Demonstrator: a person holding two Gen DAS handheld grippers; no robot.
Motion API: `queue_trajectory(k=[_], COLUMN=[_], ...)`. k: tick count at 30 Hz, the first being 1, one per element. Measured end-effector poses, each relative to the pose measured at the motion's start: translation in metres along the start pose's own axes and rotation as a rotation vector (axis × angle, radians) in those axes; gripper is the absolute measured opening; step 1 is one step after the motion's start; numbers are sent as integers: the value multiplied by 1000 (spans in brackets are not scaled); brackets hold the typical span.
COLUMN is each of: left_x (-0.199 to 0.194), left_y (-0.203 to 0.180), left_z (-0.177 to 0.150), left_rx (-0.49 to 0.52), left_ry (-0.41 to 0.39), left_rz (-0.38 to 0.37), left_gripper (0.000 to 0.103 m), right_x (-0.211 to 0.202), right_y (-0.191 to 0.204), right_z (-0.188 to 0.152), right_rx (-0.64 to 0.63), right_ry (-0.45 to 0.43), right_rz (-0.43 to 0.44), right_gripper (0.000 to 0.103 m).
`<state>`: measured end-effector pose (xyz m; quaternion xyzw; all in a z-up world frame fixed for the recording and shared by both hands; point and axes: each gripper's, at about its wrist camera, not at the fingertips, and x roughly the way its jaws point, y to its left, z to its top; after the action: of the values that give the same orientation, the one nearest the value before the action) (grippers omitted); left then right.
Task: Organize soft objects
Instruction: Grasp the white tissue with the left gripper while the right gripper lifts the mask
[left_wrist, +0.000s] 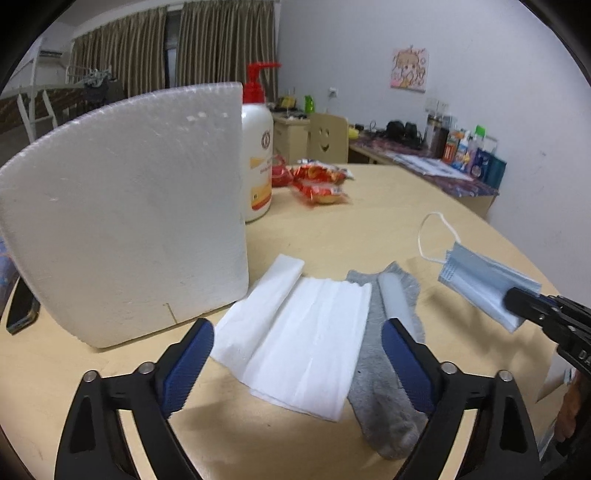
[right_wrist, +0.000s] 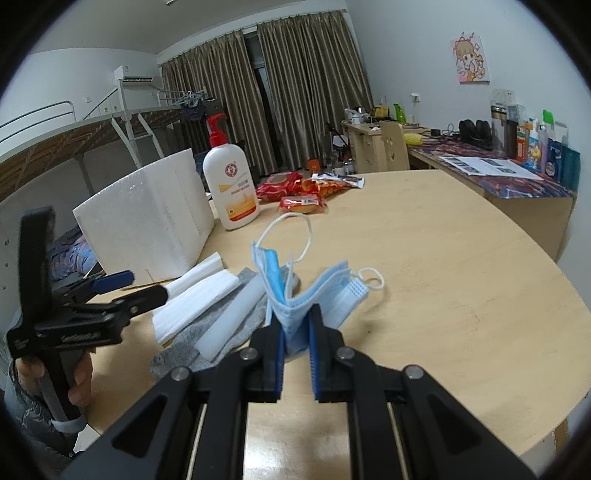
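Observation:
A folded white tissue (left_wrist: 295, 332) lies on the round wooden table (left_wrist: 369, 229), overlapping a grey sock (left_wrist: 384, 406) that carries a pale foam strip (left_wrist: 397, 299). My left gripper (left_wrist: 297, 339) is open just above them, its blue pads on either side of the tissue, holding nothing. My right gripper (right_wrist: 296, 325) is shut on a blue face mask (right_wrist: 295, 295) and holds it above the table, right of the sock; the mask (left_wrist: 480, 284) also shows in the left wrist view. The tissue (right_wrist: 195, 295) and sock (right_wrist: 184, 350) lie to its left.
A white foam box (left_wrist: 125, 218) stands at the left by a pump lotion bottle (left_wrist: 258, 155). Red snack packets (left_wrist: 317, 181) lie behind. A phone (left_wrist: 22, 310) lies at the left table edge. A cluttered desk (right_wrist: 498, 177) stands at the wall.

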<state>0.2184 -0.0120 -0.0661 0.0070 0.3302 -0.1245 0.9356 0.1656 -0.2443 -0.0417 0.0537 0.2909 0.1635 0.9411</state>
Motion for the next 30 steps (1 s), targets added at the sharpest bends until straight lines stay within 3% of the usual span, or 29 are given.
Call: queue_trajectory(k=[16, 20, 24, 27, 30], left_x=[45, 44, 41, 42, 40], left_y=[8, 4, 4, 5, 6], left_z=[-1, -2, -2, -2, -2], left_rx=[0, 21, 25, 24, 22], left_ry=[207, 213, 206, 202, 201], left_rz=[38, 58, 72, 68, 55], left_gripper=[59, 54, 18, 9, 8], right_x=[5, 7, 7, 6, 5], right_y=[-3, -3, -2, -3, -3], right_z=[-1, -1, 0, 0, 0], right_rx=[1, 5, 3, 6, 12], right_ry=[11, 17, 16, 16, 16], right_rz=[16, 16, 15, 10, 4], right_gripper=[14, 14, 14, 14, 14])
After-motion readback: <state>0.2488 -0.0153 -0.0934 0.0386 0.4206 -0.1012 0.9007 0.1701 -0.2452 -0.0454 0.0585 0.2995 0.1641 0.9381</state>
